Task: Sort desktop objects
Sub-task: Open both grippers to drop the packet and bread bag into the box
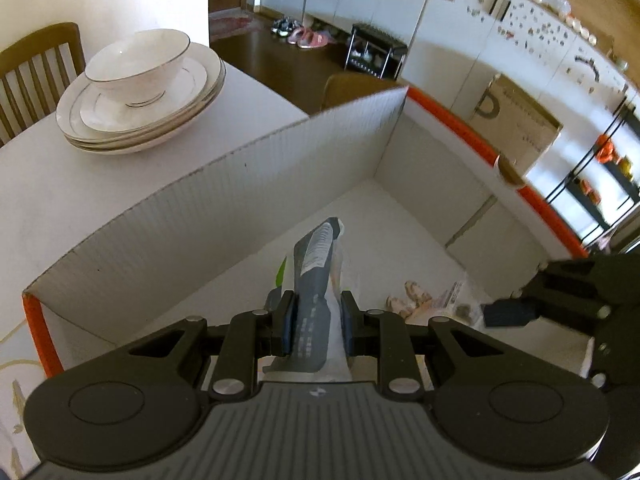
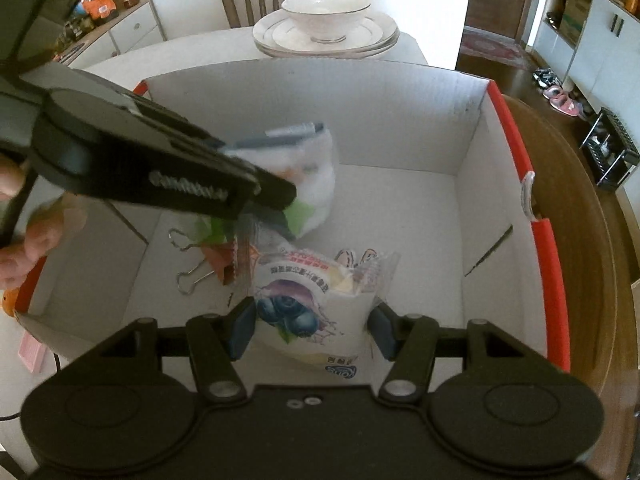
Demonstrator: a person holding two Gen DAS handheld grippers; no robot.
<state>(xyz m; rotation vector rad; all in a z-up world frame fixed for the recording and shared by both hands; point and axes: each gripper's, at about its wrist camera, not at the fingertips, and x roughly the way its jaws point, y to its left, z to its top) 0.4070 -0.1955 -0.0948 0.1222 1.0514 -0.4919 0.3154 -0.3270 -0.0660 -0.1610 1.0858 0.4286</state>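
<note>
Left claw (image 1: 316,322) clenched on grey-white packet (image 1: 314,280), held above box (image 1: 224,184) floor. Right claw (image 2: 312,332) spread around blueberry pouch (image 2: 308,304) resting near box's front wall. Advise: lower the packet before letting go, clear of binder clips (image 2: 192,264).

Little can be read. The snack packet (image 2: 304,304) with blueberries pictured on it, lying at the near edge of the box (image 2: 400,120) floor, carries Chinese characters upside down, too blurred to make out. The grey-and-white packet (image 1: 316,280) bears small print, also illegible.
</note>
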